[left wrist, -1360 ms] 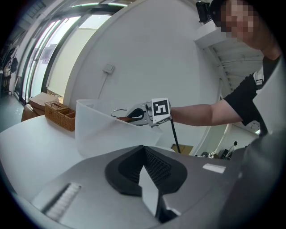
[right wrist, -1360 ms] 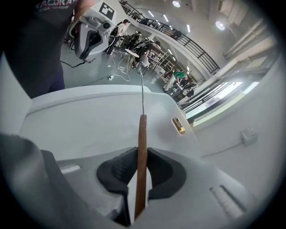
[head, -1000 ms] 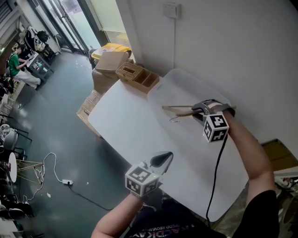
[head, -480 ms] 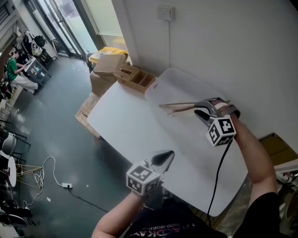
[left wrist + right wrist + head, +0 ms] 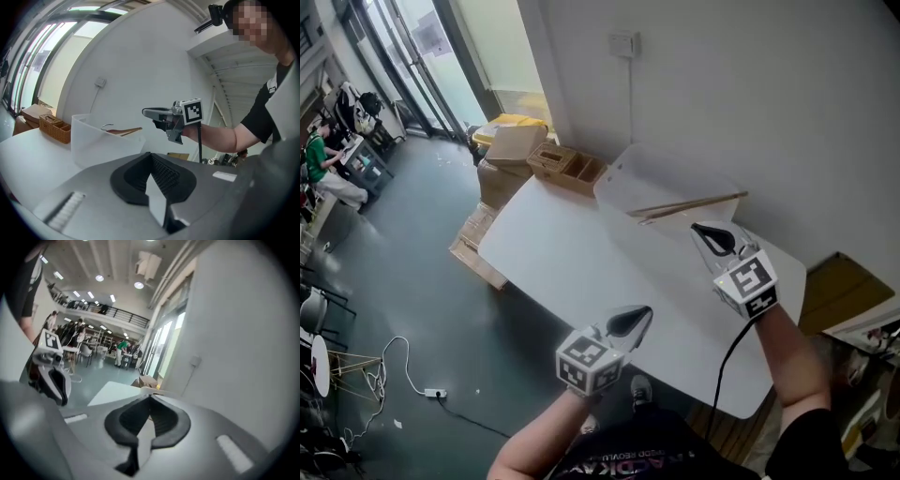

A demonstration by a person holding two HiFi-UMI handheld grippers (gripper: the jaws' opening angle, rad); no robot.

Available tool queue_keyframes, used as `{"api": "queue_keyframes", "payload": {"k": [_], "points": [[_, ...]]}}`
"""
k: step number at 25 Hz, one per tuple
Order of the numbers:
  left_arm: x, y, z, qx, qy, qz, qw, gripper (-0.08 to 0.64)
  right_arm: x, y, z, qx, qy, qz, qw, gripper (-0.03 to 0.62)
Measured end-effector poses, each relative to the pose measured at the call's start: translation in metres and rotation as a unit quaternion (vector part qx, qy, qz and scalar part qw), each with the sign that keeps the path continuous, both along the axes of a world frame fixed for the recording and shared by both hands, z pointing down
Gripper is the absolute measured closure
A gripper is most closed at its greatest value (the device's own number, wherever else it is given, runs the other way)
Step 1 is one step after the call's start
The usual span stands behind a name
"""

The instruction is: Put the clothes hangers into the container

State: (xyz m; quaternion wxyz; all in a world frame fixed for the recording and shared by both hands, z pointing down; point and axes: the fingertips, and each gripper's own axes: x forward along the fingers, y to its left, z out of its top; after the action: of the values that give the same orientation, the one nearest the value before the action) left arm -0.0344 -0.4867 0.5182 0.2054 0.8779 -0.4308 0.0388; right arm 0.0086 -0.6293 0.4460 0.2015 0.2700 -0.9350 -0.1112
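White tabletop set against a white wall; boxes and a basket stand beyond its far end. A translucent container sits at the far end. The wooden hangers lie in it, tilted, with the hook and one end showing above the rim. Right tongs hang just beside the container, jaws together, nothing gripped. Left tongs hover over the near edge, jaws together, empty.

Hazard: the hangers appear only propped on the rim. A knock from the right tongs could tip them out onto the tabletop.
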Motion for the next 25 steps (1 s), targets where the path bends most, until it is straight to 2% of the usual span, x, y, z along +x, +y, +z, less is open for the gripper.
{"api": "queue_keyframes", "payload": {"k": [3, 8, 17, 25], "points": [[-0.008, 0.028, -0.005, 0.002, 0.003, 0.008, 1.0000, 0.554, 0.001, 0.039, -0.006, -0.048, -0.065, 0.045, 0.996, 0.591], [-0.022, 0.072, -0.008, 0.003, 0.010, 0.021, 0.9997, 0.554, -0.010, 0.115, 0.000, -0.089, -0.107, 0.070, 0.988, 0.591], [-0.036, 0.154, -0.009, 0.004, 0.002, 0.049, 0.9988, 0.554, -0.025, 0.235, 0.035, -0.138, -0.113, 0.102, 0.979, 0.591], [-0.043, 0.212, 0.000, 0.001, 0.001, 0.064, 0.9979, 0.554, -0.040, 0.317, 0.060, -0.165, -0.122, 0.123, 0.971, 0.591]]}}
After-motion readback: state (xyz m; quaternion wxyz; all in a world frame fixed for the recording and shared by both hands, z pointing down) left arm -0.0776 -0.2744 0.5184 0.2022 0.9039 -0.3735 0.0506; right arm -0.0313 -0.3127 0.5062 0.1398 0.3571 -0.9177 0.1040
